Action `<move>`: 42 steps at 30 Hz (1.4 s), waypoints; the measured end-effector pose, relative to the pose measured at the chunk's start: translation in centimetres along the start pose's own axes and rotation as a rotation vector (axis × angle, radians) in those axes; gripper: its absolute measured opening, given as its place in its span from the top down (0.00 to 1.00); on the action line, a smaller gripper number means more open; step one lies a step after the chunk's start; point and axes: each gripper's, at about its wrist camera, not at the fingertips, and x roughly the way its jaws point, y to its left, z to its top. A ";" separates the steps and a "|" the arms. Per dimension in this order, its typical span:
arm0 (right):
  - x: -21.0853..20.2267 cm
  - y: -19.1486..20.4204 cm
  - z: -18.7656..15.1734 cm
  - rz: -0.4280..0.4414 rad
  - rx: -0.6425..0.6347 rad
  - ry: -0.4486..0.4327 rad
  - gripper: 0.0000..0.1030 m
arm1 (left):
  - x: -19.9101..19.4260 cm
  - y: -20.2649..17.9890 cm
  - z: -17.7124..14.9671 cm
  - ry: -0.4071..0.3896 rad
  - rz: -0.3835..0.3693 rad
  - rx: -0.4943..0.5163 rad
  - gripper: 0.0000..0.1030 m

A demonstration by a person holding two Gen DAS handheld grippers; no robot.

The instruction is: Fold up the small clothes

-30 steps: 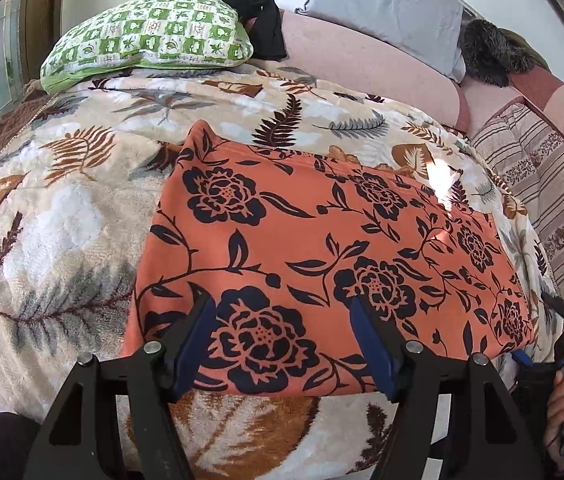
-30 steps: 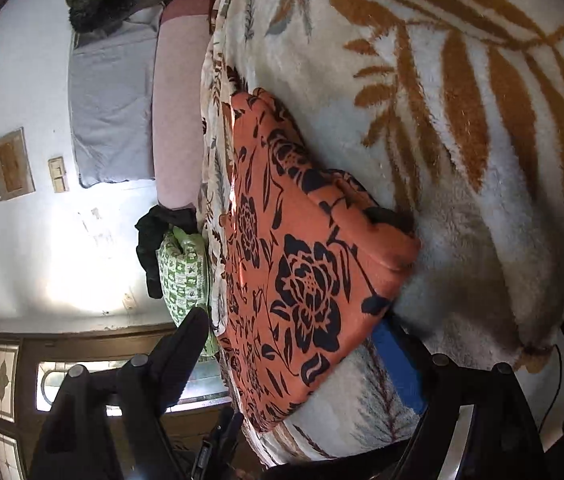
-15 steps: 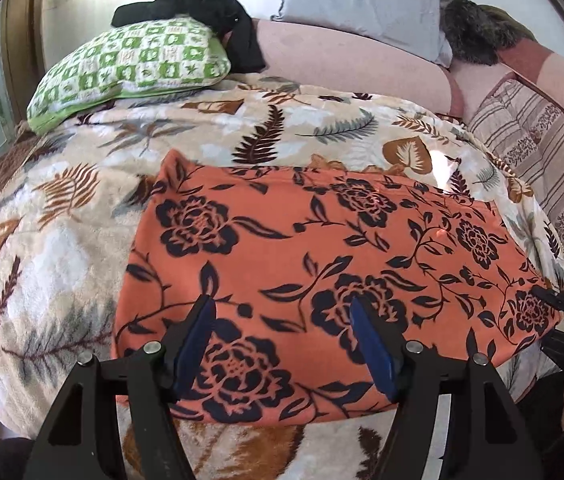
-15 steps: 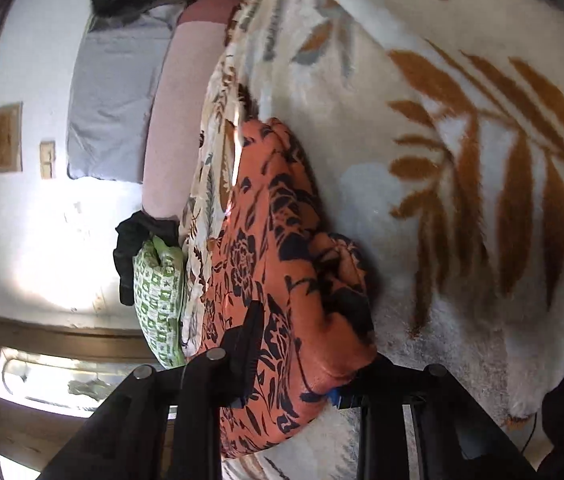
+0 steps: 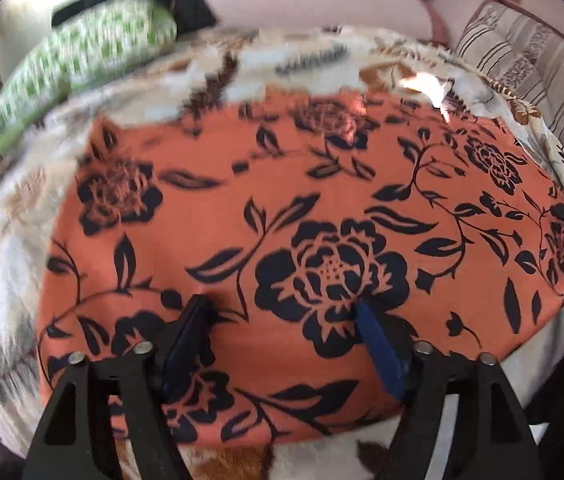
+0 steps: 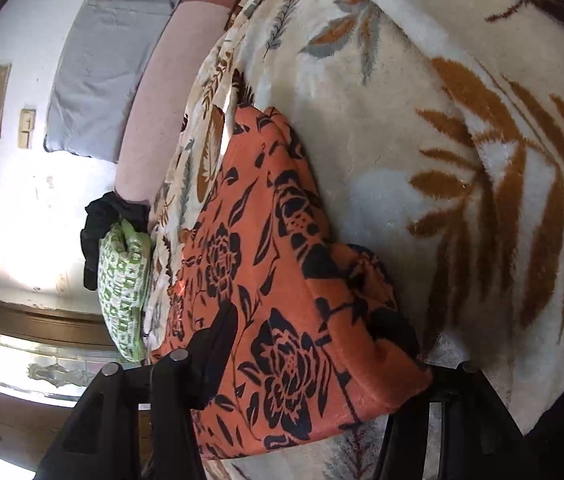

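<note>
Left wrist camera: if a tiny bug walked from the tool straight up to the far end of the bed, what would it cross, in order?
Left tool → orange flowered cloth → leaf-print blanket → pink bolster.

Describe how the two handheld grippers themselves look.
The left gripper has black angular plastic arms with triangular cutouts, silver pivot pins and blue pads on its fingers. The right gripper shows the same black frame and silver pins; its pads are hidden. No cables or sleeves show.
</note>
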 end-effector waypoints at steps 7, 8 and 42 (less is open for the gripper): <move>-1.5 13.8 -2.3 -0.084 -0.437 -0.063 0.84 | -3.8 4.2 -0.1 -0.089 -0.137 -0.187 0.22; -1.6 16.3 -3.3 -0.072 -0.496 -0.072 0.85 | -5.1 5.4 -0.3 -0.134 -0.141 -0.218 0.22; 18.3 28.0 -27.1 -0.104 -0.887 0.244 0.54 | -10.0 24.4 -9.8 -0.326 -0.031 -0.697 0.22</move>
